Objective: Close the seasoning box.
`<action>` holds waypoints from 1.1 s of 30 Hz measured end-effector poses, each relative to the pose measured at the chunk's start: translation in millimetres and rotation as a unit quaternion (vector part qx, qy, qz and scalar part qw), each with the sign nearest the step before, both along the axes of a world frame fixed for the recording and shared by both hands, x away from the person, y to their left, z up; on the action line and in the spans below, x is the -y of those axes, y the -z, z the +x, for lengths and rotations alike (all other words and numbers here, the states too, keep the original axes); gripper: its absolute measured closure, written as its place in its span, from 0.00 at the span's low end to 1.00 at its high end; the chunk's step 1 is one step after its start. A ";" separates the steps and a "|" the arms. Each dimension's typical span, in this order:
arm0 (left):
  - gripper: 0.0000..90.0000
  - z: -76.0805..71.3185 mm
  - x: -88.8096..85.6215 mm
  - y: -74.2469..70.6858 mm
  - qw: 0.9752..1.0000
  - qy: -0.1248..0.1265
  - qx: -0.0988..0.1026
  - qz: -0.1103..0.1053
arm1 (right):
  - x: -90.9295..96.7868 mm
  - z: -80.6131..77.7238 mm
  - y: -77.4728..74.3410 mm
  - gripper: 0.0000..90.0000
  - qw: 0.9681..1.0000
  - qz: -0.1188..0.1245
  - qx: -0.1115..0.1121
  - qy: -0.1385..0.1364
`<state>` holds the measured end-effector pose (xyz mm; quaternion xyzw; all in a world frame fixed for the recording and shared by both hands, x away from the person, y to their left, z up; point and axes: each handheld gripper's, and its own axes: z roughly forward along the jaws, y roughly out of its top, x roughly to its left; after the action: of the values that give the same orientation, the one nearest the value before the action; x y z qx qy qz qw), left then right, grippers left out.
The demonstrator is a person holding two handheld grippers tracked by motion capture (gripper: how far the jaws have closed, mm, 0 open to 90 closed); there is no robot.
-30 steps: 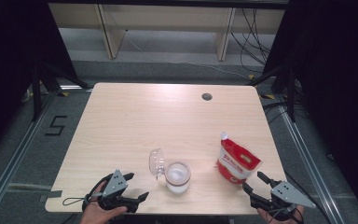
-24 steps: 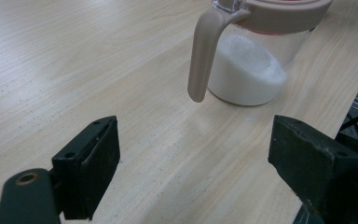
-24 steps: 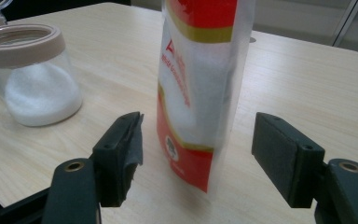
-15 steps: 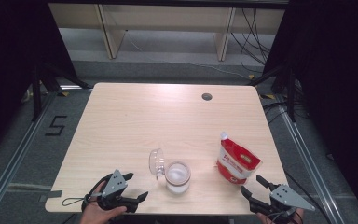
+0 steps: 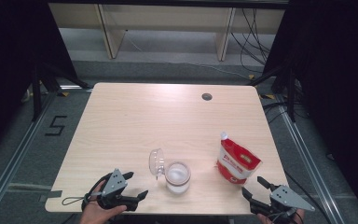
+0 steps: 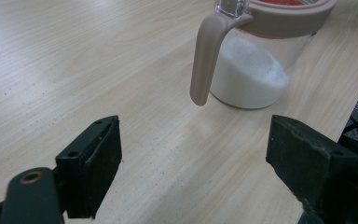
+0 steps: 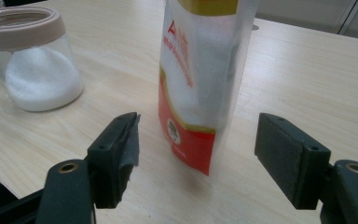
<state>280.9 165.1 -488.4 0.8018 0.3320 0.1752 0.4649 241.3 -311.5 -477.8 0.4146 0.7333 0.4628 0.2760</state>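
My left tool (image 5: 131,186) sits at the near edge of the bench (image 5: 135,121), wide and holding nothing, just short of the jar (image 5: 177,176). My right tool (image 5: 254,189), also wide, faces the standing bag (image 5: 235,161). The jar's lid is up and some white powder is inside. I think the pouring hasn't begun.

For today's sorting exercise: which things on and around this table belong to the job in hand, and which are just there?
Belongs to the job:
- jar of white powder, lid open
- red and white pouch
- left hand-held gripper, open
- right hand-held gripper, open

Just there:
- round hole in the table
- "5" floor mark
- cables
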 end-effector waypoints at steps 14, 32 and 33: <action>0.90 -2.4 6.6 -17.1 0.999 0.009 0.044 -0.001 | -1.0 1.0 -0.3 0.35 1.000 -0.007 0.003 -0.007; 0.99 4.2 24.5 -34.9 0.997 0.040 0.065 0.014 | 0.7 1.3 -0.4 0.35 1.000 -0.006 0.001 -0.003; 0.99 4.3 24.9 -35.9 0.997 0.042 0.067 0.017 | 0.3 1.1 -0.7 0.35 1.000 -0.005 0.003 -0.002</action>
<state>285.1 140.3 -452.6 0.8090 0.2632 0.2149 0.4797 242.3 -311.8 -477.1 0.4108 0.7354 0.4611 0.2789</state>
